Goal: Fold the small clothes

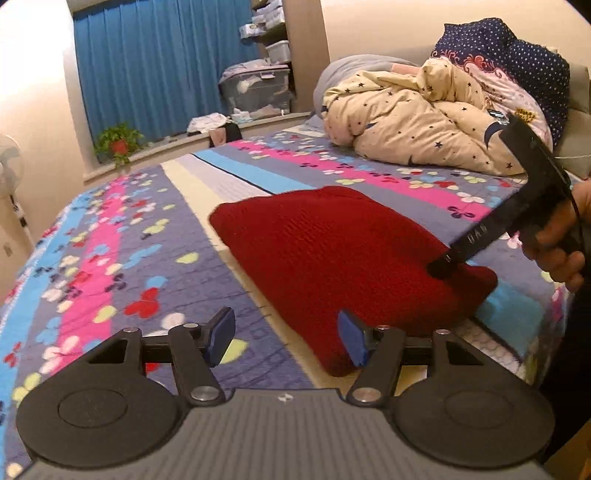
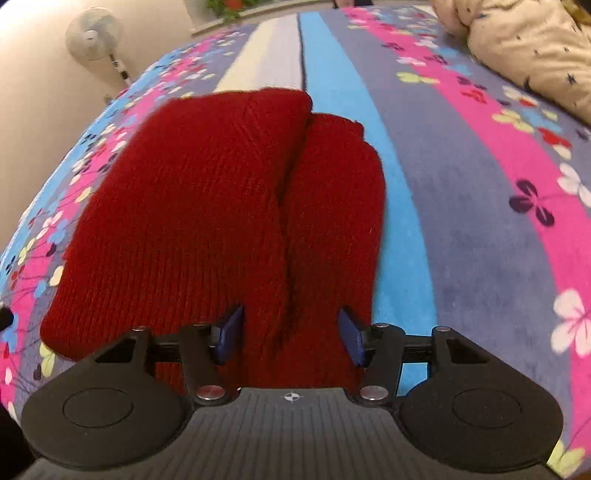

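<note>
Lying folded on a bed [image 1: 110,236] with a striped, flower-printed cover: one dark red knitted sweater [image 1: 332,258], doubled over, with a fold seam running down the middle as seen from the right wrist view [image 2: 221,206]. Counting two devices: left hand-held gripper [image 1: 286,338] hovering at the near edge of the sweater, blue pads spread apart, one pad over the bed cover and the other over the red knit, nothing clamped. Right hand-held gripper [image 2: 290,334] over the near end of the sweater, pads parted on either side of the fold seam, released, not pinching the knit; from the left wrist view, seen as a black bar [image 1: 441,267] with its tip down at the sweater's near right corner, gripped by one hand [image 1: 557,236]. Reading faint letters on that black bar, roughly "DAR", too blurred to be sure.

Heaped at the far end of the bed: one cream quilt with dark stars [image 1: 424,125], one navy dotted blanket [image 1: 517,55] behind it. Standing beyond the bed: one clear lidded plastic bin [image 1: 255,88] stuffed with cloth-like things, hard to tell which; smaller boxes on shelves [image 1: 271,29] above, contents unclear. One potted plant in a red pot [image 1: 118,146] on the window ledge before blue curtains [image 1: 159,62]. One standing fan [image 2: 94,35] by the wall.
</note>
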The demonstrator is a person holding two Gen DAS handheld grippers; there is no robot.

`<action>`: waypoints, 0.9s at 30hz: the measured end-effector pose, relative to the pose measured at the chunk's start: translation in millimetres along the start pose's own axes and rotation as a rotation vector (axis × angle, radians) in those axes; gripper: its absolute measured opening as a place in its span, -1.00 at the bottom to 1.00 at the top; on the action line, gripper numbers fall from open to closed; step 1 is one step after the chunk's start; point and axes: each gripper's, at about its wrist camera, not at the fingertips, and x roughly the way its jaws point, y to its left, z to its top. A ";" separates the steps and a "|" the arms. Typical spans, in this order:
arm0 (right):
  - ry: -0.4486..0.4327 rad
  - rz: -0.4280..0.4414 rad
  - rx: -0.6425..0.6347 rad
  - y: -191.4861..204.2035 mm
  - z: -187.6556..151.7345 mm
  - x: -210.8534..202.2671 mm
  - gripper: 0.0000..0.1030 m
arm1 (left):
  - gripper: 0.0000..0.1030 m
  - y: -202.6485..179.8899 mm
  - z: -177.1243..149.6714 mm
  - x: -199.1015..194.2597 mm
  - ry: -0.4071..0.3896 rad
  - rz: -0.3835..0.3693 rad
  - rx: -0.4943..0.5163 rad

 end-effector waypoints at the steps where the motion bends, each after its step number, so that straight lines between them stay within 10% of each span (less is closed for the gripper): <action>1: -0.014 0.006 0.003 1.1 1.7 -3.9 0.14 | 0.23 -1.2 0.3 3.5 0.002 -0.011 -0.014; 7: -0.018 0.001 -0.011 5.9 -2.6 -7.9 0.16 | -0.34 6.7 5.3 31.8 0.056 -0.064 -0.169; 10: -0.018 0.010 -0.006 4.5 -2.6 -9.7 0.17 | -0.37 -6.6 -5.9 61.5 0.232 -0.043 -0.073; 13: -0.028 0.049 0.018 3.7 3.1 -8.4 0.23 | -0.42 -6.8 -6.4 61.6 0.242 -0.042 -0.070; 20: -0.151 0.035 0.132 -15.9 9.7 -25.5 0.48 | 0.55 40.7 27.2 55.7 0.139 -0.025 -0.328; 27: -0.045 -0.006 0.208 -27.0 7.8 0.8 0.63 | 0.82 75.5 46.3 124.4 0.244 -0.184 -0.683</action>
